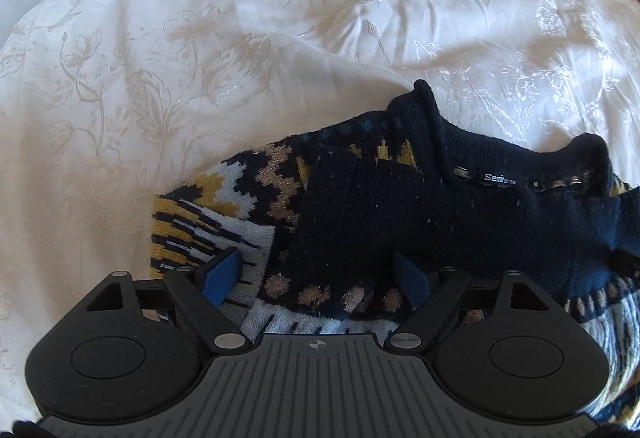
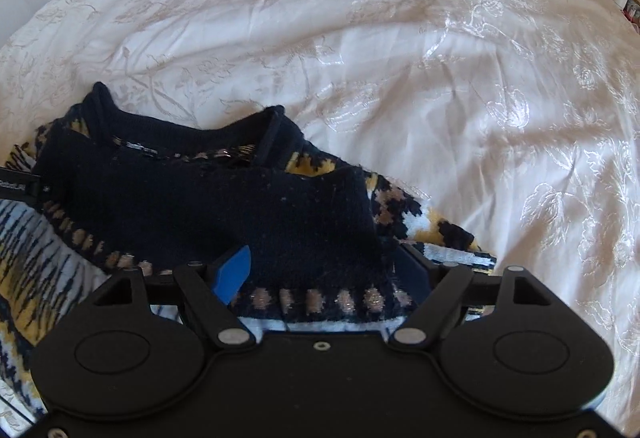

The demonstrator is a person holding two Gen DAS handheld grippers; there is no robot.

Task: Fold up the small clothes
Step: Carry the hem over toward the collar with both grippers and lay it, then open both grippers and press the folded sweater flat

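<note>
left gripper (image 1: 316, 274): spread over the sweater's (image 1: 360, 206) left part, nothing pinched; collar lies ahead
right gripper (image 2: 320, 274): spread likewise over its right part; we see its length running across the bedspread (image 2: 440, 58)

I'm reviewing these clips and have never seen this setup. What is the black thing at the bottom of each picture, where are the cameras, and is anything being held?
No robot here: a person carries a hand-held two-finger tool in each hand, with a wide-angle camera on each looking along its blue fingers. One picture is from the left tool, the other from the right tool. Both look steeply down at a navy, yellow and white patterned sweater, partly folded on a white floral bedspread. Its collar label faces up. Both tools are open, fingers spread either side of the folded navy part; neither grips anything.
</note>
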